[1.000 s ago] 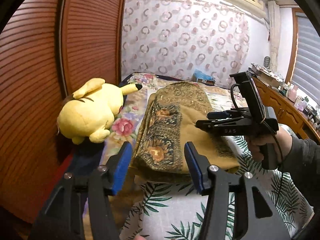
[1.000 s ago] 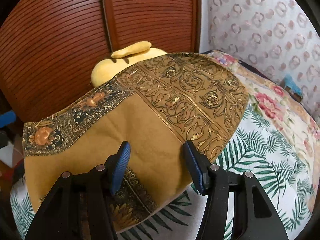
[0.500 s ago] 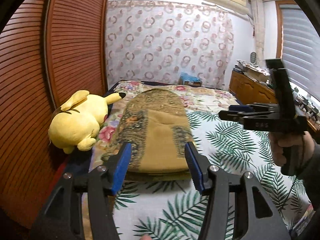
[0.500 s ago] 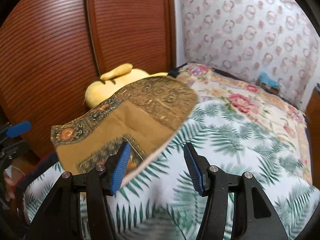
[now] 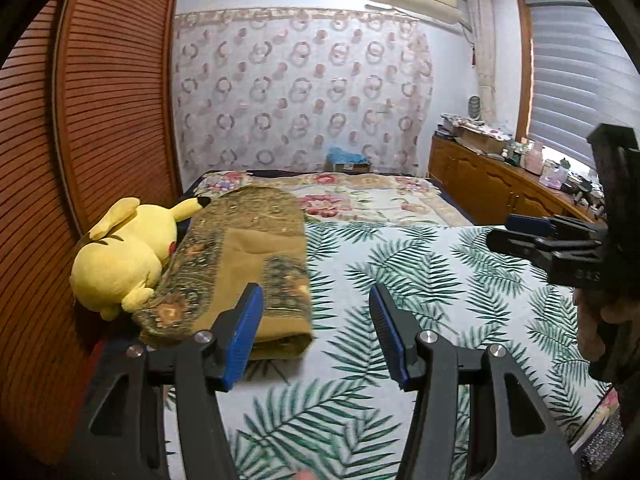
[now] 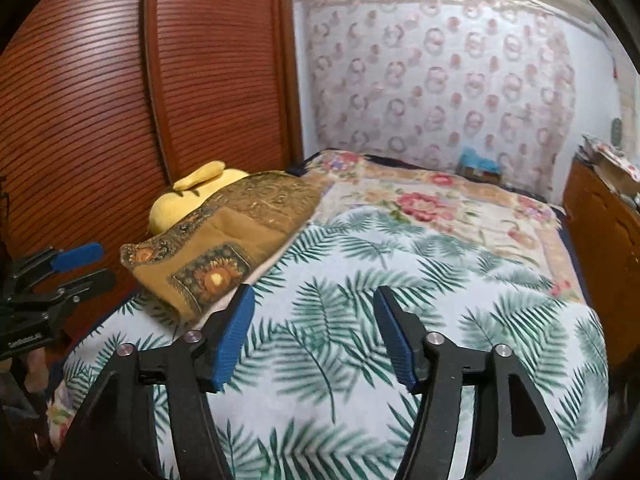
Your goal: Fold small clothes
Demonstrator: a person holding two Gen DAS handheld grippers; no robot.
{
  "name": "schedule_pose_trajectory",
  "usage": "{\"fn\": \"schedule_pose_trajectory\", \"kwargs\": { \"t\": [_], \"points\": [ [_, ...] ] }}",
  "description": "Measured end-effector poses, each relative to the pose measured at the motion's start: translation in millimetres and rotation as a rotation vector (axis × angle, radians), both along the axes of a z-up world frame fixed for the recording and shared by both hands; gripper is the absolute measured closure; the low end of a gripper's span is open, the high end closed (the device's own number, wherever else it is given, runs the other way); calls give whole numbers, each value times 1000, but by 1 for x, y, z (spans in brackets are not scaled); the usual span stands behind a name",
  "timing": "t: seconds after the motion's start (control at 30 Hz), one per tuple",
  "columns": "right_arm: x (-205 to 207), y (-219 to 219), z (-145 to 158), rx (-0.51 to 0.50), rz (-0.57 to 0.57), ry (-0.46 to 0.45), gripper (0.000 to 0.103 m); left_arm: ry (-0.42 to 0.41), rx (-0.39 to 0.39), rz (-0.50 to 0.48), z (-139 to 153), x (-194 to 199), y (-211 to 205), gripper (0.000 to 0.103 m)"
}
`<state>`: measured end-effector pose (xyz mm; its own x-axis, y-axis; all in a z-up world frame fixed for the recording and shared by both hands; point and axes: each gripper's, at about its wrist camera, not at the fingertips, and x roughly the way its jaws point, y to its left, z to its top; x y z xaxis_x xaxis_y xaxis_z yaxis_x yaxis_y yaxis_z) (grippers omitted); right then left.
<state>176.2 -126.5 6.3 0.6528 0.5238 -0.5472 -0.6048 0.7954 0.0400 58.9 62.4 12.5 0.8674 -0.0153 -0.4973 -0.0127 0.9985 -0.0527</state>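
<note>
1. Left wrist view: the left hand-held gripper point(image 5: 316, 334) hangs above the bed point(image 5: 420, 280), its blue pads spread apart with nothing between them.
2. A folded mustard-brown cloth point(image 5: 240, 264) with dark floral borders lies on the palm-leaf bedspread point(image 5: 400, 288) at the bed's left edge, touching a yellow plush toy point(image 5: 124, 252) that sits against the wooden louvered wardrobe point(image 5: 100, 120).
3. At the right edge, a hand point(image 5: 596, 320) holds the right hand-held gripper point(image 5: 520, 232), well apart from the cloth.
4. Right wrist view: the right hand-held gripper point(image 6: 312, 332) has its jaws wide apart and empty above the bedspread; the cloth point(image 6: 224, 240) lies ahead to the left, and the left hand-held gripper point(image 6: 80, 268) shows at the far left, fingers separated.
</note>
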Motion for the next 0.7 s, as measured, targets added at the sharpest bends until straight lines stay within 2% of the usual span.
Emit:
{"fn": "schedule_pose_trajectory", "kwargs": {
  "t": [0.3,0.7],
  "points": [
    [-37,-60,11,34,-144,-38,18,-20,12,-60,20,1,-39,49],
    [-71,-109,42,107,-258,-126,17,-79,31,-72,56,3,-73,49]
  ]
}}
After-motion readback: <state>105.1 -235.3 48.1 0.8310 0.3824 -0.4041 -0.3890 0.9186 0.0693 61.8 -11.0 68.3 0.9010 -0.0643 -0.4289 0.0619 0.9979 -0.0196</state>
